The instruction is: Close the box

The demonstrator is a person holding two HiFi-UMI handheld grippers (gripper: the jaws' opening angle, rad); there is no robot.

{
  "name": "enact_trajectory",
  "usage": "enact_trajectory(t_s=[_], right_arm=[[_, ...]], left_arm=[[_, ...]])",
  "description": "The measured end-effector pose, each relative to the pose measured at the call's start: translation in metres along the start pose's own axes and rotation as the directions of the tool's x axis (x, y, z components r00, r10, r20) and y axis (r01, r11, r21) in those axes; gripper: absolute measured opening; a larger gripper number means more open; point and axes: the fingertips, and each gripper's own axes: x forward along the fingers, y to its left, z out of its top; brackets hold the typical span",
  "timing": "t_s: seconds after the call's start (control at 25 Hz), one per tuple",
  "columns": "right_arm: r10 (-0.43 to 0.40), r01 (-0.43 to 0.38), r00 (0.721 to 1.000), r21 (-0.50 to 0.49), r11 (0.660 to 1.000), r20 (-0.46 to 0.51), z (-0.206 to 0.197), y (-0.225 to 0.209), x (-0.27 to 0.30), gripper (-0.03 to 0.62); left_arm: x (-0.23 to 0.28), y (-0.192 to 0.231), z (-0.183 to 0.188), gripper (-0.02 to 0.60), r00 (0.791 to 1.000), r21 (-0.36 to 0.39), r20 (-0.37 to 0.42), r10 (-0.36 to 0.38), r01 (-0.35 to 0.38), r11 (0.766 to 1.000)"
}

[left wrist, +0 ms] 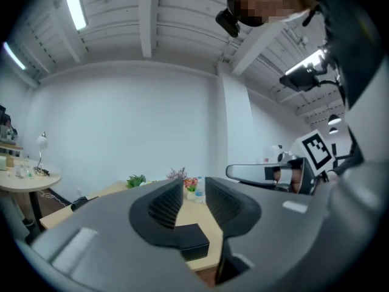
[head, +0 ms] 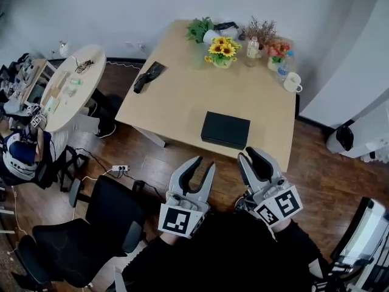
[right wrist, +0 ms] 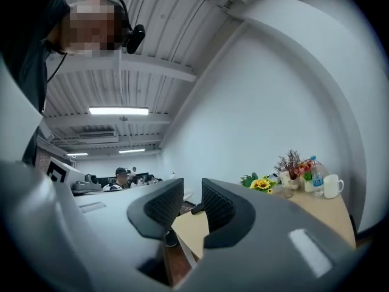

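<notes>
The black box (head: 225, 130) lies with its lid down on the wooden table (head: 182, 96), close to the near edge. The left gripper (head: 203, 163) and the right gripper (head: 249, 156) are on the near side of the table, not touching the box. Each has its jaws partly apart and holds nothing.

White walls (head: 121, 5), dark wood floor (head: 161, 163), light wooden table (head: 182, 96), black office chair (head: 91, 224)

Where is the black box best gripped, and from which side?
Likely from above, jaws across the short span of the box, on its two long sides: it lies flat near the front edge of the table.
</notes>
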Motion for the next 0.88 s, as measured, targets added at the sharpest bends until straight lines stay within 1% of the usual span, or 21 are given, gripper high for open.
enact_trajectory(t_s=[0.04,0.08,0.2,0.36,0.56,0.88], right_arm=[[0.004,-0.004,1.000,-0.012,1.000,-0.006,-0.001,0.001,-0.002,0.095],[0.008,-0.008,1.000,-0.026,1.000,-0.013,-0.002,0.001,-0.003,0.095],[0.028,-0.030,0.999,-0.064,0.997,-0.027,-0.006,0.005,-0.005,0.095],[0.052,-0.056,0.998,-0.092,0.994,-0.043,-0.009,0.005,-0.006,0.097],[0.055,-0.062,0.997,-0.124,0.990,-0.057,-0.011,0.005,-0.009,0.097],[0.047,-0.054,0.997,-0.138,0.989,-0.053,-0.011,0.003,-0.013,0.097]], left_arm=[[0.000,0.000,-0.002,0.121,1.000,0.003,-0.013,0.013,-0.013,1.000],[-0.001,-0.001,-0.005,0.130,0.999,-0.003,-0.027,0.019,-0.019,1.000],[-0.002,-0.007,-0.009,0.130,0.999,-0.014,-0.047,0.015,-0.016,1.000],[0.006,-0.021,-0.002,0.130,1.000,0.009,-0.013,-0.013,0.013,1.000],[0.008,-0.028,-0.002,0.130,0.999,0.020,-0.024,-0.023,0.024,1.000],[0.011,-0.032,-0.008,0.130,0.999,0.031,-0.031,-0.035,0.035,0.999]])
